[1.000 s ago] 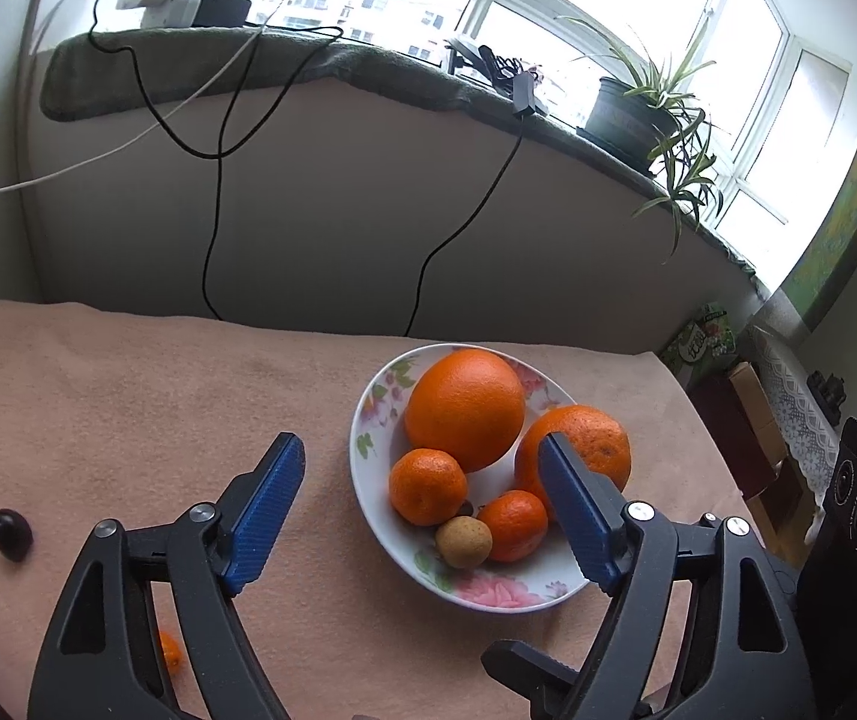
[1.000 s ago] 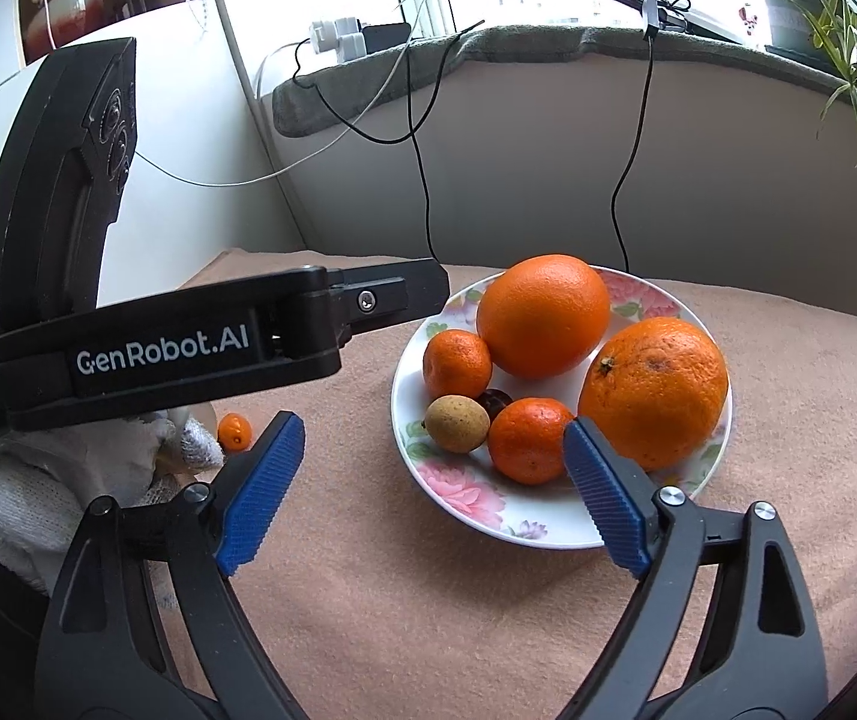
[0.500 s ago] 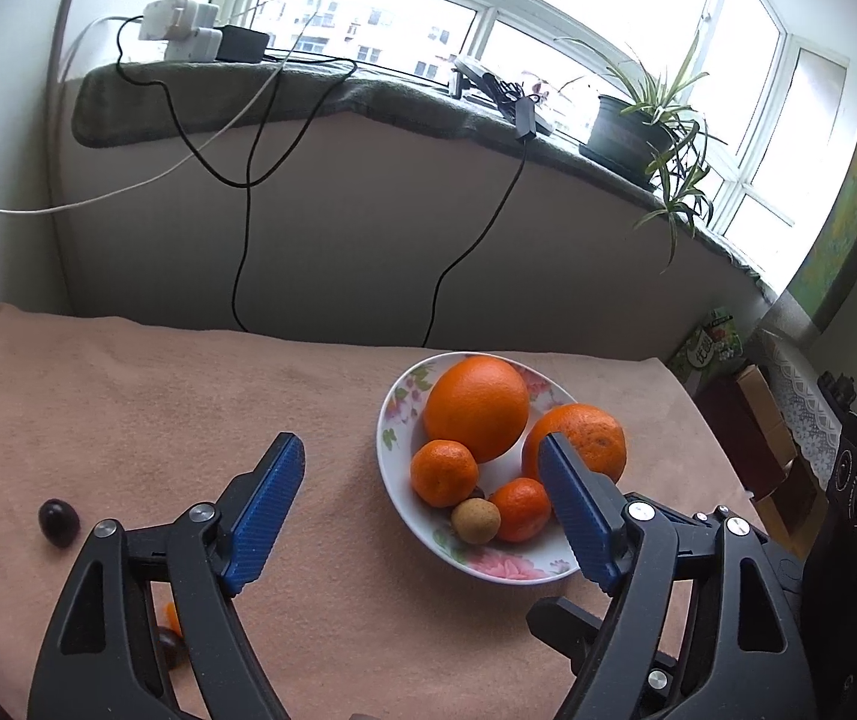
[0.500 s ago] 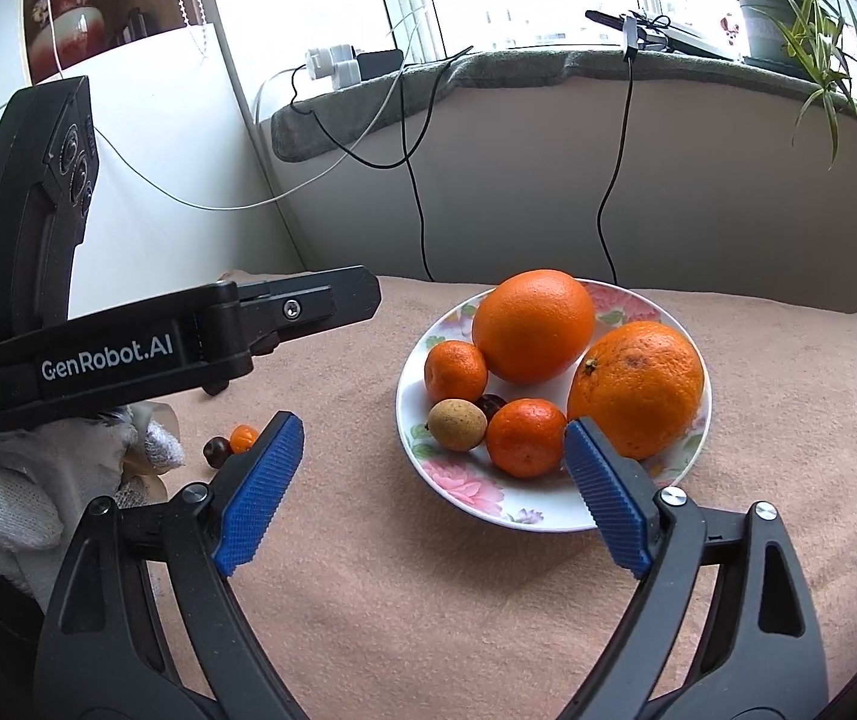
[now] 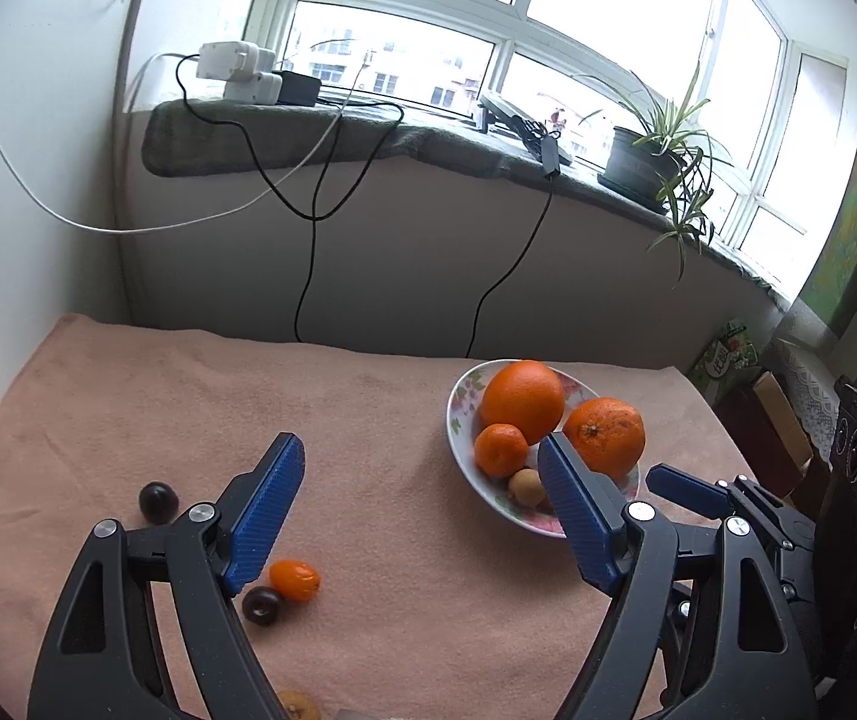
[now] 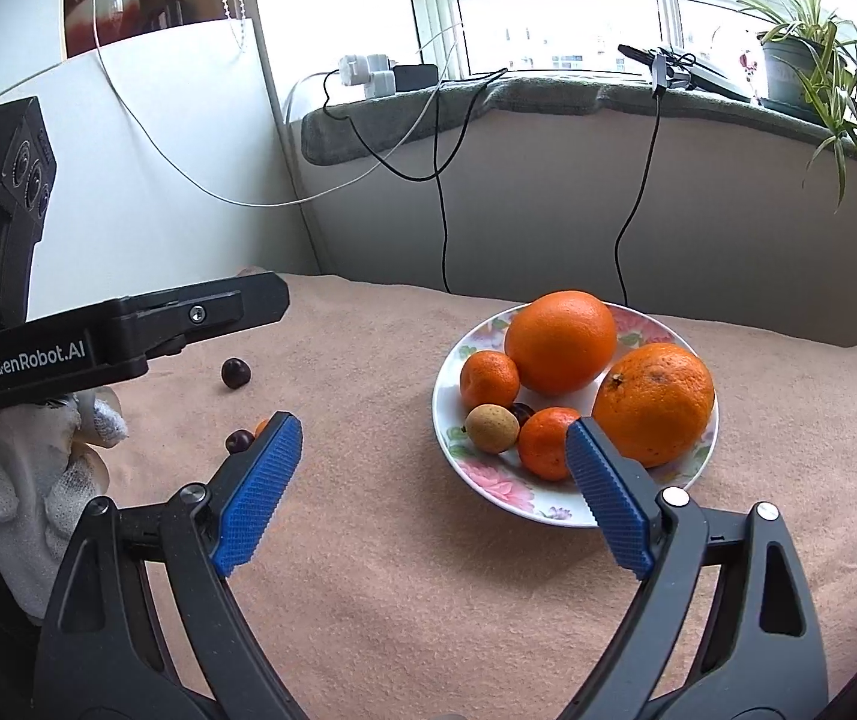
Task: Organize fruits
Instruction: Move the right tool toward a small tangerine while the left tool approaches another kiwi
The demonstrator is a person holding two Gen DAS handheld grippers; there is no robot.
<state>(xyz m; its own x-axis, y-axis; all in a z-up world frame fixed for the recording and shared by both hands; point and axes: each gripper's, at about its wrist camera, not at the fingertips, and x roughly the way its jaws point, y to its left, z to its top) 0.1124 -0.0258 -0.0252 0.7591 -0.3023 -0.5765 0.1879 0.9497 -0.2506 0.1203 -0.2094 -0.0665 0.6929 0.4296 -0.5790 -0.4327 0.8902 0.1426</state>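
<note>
So right now both my grippers are empty and I'm between picks. My left gripper (image 5: 419, 486) has its jaws spread wide with nothing in them, and my right gripper (image 6: 431, 468) is opening its jaws wider, also with nothing between the blue pads. The floral plate (image 6: 554, 515) sits right of center in both views and already holds most of the haul: a big orange (image 6: 560, 341) at the back, a rougher second orange (image 6: 653, 402) on the right, two mandarins (image 6: 488, 379) on the near side, a tan longan-looking thing (image 6: 491, 428), and something dark tucked behind it that I can barely make out. What's left is loose on the peach blanket (image 5: 380, 408), lower left of the left wrist view: a kumquat (image 5: 294, 579) just beside a dark cherry (image 5: 261, 605), which are close to touching, another dark cherry (image 5: 158, 501) farther up and left on its own, and a brownish bit (image 5: 298, 708) at the very bottom edge, cut off so I can't say what it is. My guess is I'm lining up for the stragglers with the left side, since they sit right under its left finger (image 5: 263, 516). Next move probably means dipping down and swinging left, then closing gently. These are tiny and round, so they'll likely roll on the fuzzy cloth, and the kumquat and cherry are snug enough that I might nudge one while grabbing the other.
</note>
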